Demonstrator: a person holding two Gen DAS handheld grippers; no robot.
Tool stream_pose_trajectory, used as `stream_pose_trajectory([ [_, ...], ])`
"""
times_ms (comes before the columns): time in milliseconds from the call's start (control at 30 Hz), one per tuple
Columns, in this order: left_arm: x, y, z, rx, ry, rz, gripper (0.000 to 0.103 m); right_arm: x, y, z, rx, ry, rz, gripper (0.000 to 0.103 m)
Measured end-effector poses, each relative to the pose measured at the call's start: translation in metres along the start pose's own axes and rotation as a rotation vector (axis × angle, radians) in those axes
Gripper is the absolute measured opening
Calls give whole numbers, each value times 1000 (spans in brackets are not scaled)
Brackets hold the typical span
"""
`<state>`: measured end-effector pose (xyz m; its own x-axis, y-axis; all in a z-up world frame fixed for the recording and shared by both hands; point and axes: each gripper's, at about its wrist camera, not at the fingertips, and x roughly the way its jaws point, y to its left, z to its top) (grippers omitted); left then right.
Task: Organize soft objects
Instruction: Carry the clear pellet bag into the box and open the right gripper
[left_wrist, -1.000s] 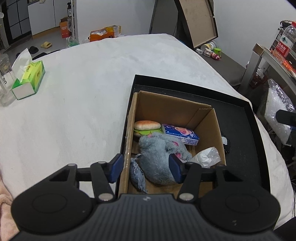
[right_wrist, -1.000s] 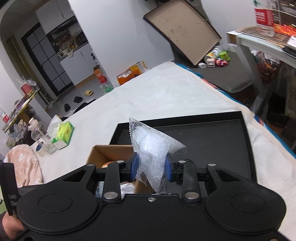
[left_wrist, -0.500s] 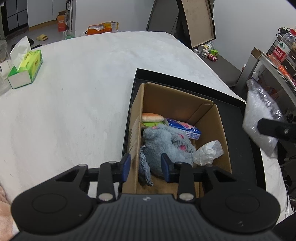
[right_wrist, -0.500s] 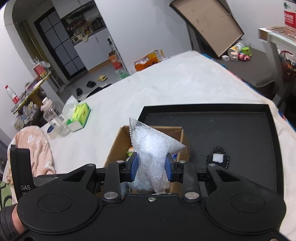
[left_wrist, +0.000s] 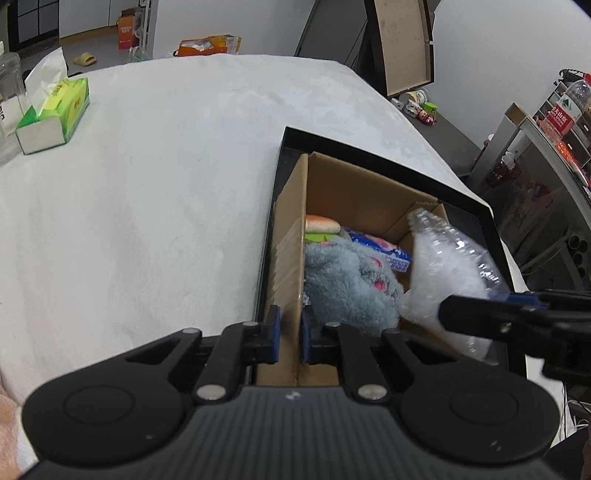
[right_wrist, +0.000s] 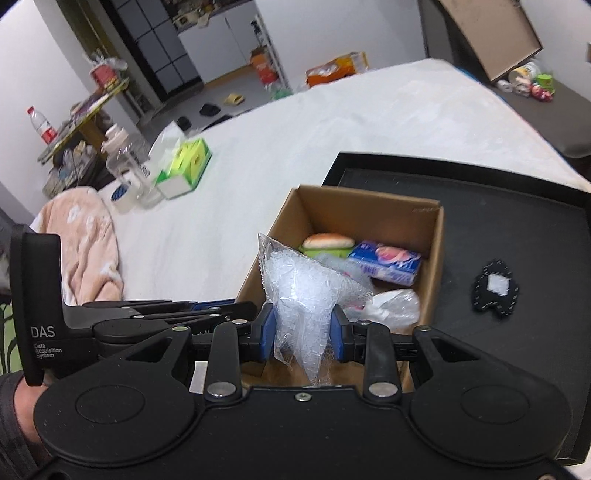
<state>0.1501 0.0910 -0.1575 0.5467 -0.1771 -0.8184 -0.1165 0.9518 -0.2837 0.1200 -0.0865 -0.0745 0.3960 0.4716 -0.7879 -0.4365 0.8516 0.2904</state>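
Observation:
A cardboard box (left_wrist: 291, 254) (right_wrist: 436, 236) stands at the left end of a black tray (left_wrist: 476, 214) (right_wrist: 517, 236). Inside it lie a grey plush toy (left_wrist: 347, 284), a toy burger (left_wrist: 320, 226) (right_wrist: 327, 242), a blue tissue pack (left_wrist: 380, 249) (right_wrist: 388, 264) and a white crumpled bag (right_wrist: 395, 306). My left gripper (left_wrist: 288, 334) is shut on the box's near left wall. My right gripper (right_wrist: 303, 330) is shut on a clear bag of white filling (right_wrist: 299, 291) (left_wrist: 447, 284), held over the box's near right corner.
A green tissue box (left_wrist: 55, 110) (right_wrist: 184, 168) and a clear bottle (right_wrist: 123, 166) stand at the far left of the white cover. A pink blanket (right_wrist: 81, 240) lies at the left edge. A small black patch (right_wrist: 495, 288) rests on the tray.
My left gripper closed from wide open onto the box's left wall. My right gripper carried the clear bag leftward, from over the tray to over the box.

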Motion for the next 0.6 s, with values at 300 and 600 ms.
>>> stream_pose_trajectory([
  [300,2,5,-2,-9,-3,-24,11,28,4,-11,43,97,75,31],
  [600,2,10,-2,-26,-4,-40,11,52,-11,-13,127,207,115,31],
])
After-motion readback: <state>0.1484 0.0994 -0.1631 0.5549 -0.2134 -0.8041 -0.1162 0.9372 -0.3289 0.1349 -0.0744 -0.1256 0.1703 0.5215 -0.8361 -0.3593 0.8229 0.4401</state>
